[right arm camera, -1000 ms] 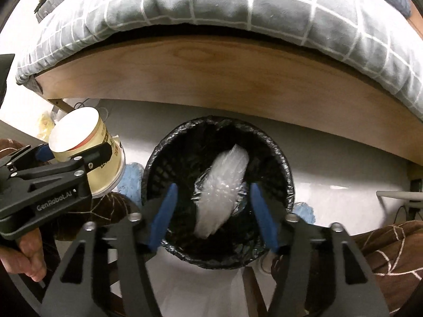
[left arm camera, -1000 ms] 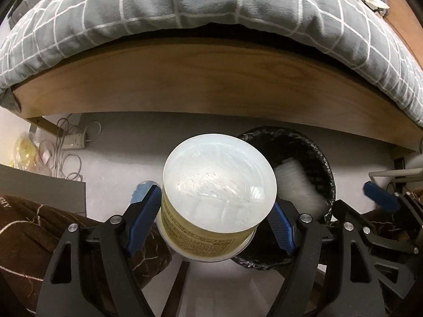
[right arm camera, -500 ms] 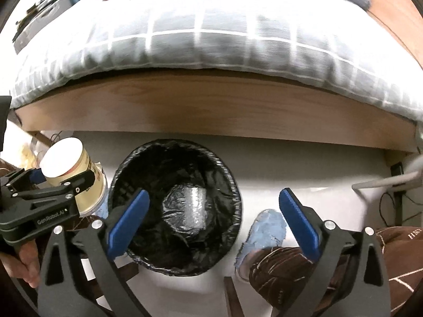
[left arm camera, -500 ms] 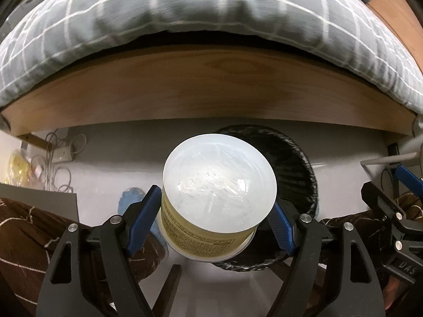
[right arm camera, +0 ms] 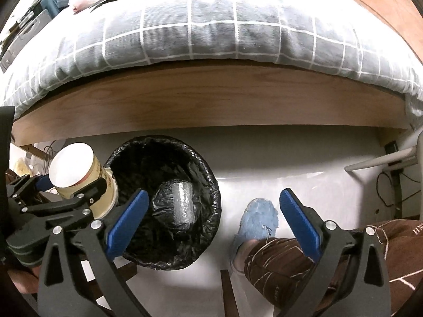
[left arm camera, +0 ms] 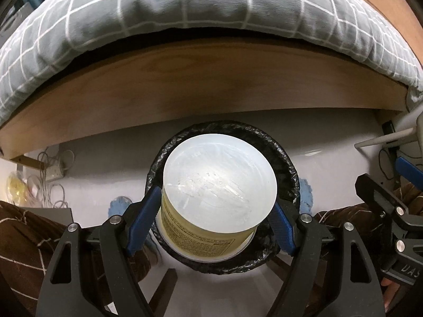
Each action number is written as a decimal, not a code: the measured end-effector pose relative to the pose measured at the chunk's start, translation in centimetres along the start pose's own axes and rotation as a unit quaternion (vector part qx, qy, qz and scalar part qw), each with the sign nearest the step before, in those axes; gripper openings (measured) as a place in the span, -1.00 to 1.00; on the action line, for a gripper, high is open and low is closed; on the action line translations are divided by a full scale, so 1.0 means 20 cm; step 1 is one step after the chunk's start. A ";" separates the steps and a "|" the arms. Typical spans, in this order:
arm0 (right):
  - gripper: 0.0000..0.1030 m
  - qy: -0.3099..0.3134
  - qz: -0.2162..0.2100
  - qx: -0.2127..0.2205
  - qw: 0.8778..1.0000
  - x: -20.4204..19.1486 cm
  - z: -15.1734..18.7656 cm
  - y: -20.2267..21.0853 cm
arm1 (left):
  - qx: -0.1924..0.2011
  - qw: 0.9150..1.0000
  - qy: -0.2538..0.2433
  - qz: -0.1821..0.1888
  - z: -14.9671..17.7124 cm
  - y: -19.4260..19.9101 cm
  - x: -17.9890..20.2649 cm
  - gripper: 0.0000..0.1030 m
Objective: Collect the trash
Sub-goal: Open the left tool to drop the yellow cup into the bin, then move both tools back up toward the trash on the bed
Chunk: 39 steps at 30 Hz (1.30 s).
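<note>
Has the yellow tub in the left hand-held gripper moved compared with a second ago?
Yes. The lidded yellow plastic tub was left of the black-lined trash bin before; in the left wrist view it now sits over the bin's opening.

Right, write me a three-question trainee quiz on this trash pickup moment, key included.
1. True or false: the left claw is shut on the yellow tub.
2. Multiple choice: what lies at the bottom of the black-lined bin? A) a clear crumpled plastic piece B) a glass bottle C) a red can
3. Fill in: the right claw is ____ and holds nothing.

Key:
1. True; its blue pads grip the tub's sides, and in the left wrist view the tub sits in front of the bin's opening.
2. A; the clear plastic piece rests on the liner.
3. Open; its fingers stand wide apart, one over the bin and one near the blue slipper.
</note>
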State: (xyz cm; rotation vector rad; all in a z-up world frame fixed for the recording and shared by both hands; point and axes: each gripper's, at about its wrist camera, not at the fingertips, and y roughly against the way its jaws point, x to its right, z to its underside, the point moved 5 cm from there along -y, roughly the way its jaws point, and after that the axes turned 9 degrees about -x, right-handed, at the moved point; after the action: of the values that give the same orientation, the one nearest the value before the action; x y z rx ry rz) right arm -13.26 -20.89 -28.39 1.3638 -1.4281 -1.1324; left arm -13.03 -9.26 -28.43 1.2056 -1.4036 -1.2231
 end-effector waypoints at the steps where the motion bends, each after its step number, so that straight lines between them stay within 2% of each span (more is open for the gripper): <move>1: 0.85 0.000 0.000 -0.001 1.000 0.00 0.00 0.00 | 0.001 1.000 -0.002 -0.001 0.00 0.00 0.01 0.49; 3: 0.85 0.000 0.001 -0.001 1.000 0.00 0.00 0.00 | 0.005 1.000 -0.004 -0.010 0.00 0.00 0.02 0.60; 5: 0.85 -0.001 0.005 0.000 1.000 0.01 0.00 0.00 | 0.015 1.000 -0.002 -0.014 0.00 0.01 0.02 0.84; 7: 0.85 -0.005 0.006 0.001 1.000 0.01 -0.01 0.00 | 0.025 1.000 0.003 -0.011 -0.01 0.03 0.01 0.89; 17: 0.85 0.008 0.009 0.034 0.999 -0.06 -0.08 0.07 | 0.030 0.999 0.021 -0.005 -0.02 0.09 -0.08 0.89; 26: 0.85 0.021 0.007 0.061 0.998 -0.08 -0.15 0.22 | 0.066 0.998 0.025 0.000 -0.06 0.30 -0.15 0.89; 39: 0.85 0.014 0.007 0.094 0.995 -0.05 -0.29 0.44 | 0.092 0.995 0.041 -0.010 -0.14 0.51 -0.25 0.89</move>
State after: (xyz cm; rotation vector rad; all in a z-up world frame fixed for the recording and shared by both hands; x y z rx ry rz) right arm -9.79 -20.28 -18.44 1.4916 -1.5517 -0.9862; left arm -10.83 -4.26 -18.12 1.3829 -1.4708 -1.0618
